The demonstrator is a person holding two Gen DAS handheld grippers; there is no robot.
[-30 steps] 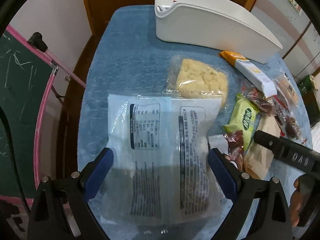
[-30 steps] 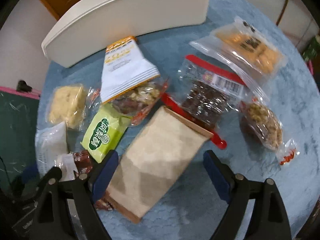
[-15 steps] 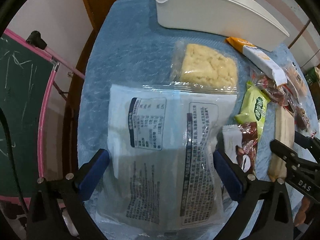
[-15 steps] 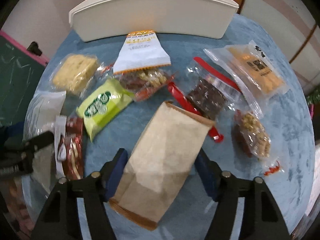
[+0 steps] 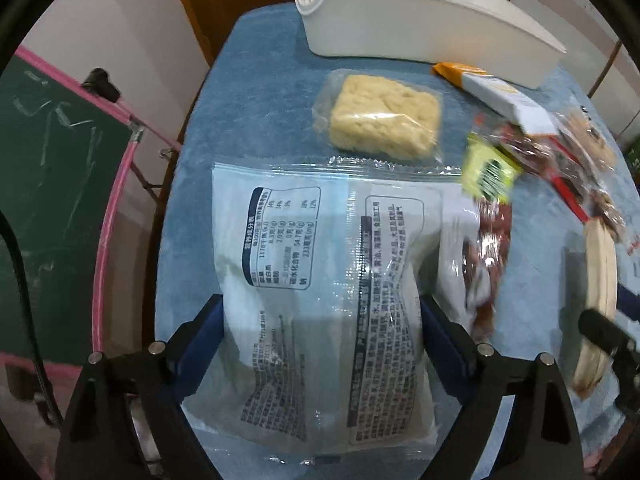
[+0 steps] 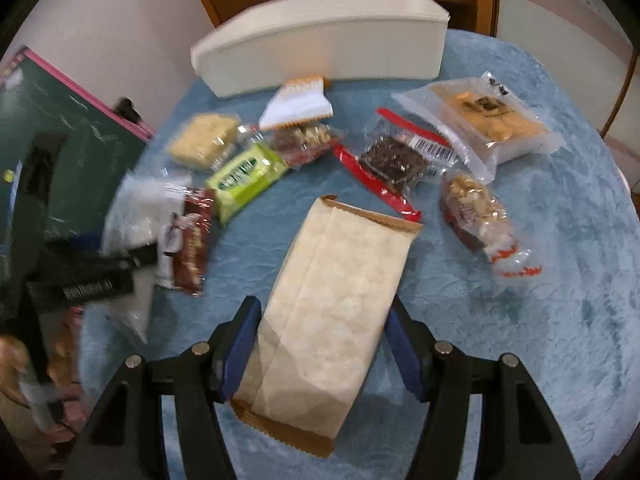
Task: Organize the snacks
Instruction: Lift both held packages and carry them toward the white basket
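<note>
Round table (image 6: 560, 320) under a fuzzy blue cloth, carrying everything. At its far edge, a long white plastic bin (image 6: 320, 48) with a curved wall. Nearest the left camera, a large clear plastic packet printed with a blue nutrition label (image 5: 320, 280), lying flat between the blue pads of the left tongs (image 5: 320, 320); tongs just now closing, pads at both edges of the packet, though whether truly pressing cannot be told from the glare. In the right view, a tan paper pouch with crimped brown ends (image 6: 336, 304) pinched between the right tongs (image 6: 320, 344), jaws just now closing, both pads against its sides. Beyond it, scattered loosely: a clear bag of orange-brown cake (image 6: 488, 120), a pale yellow noodle block in clear wrap (image 6: 204, 140), a lime-green wrapped bar (image 6: 244, 176), a dark chocolate-coloured snack in a red-striped clear pack (image 6: 396, 160), a small nut cluster packet (image 6: 476, 208).
</note>
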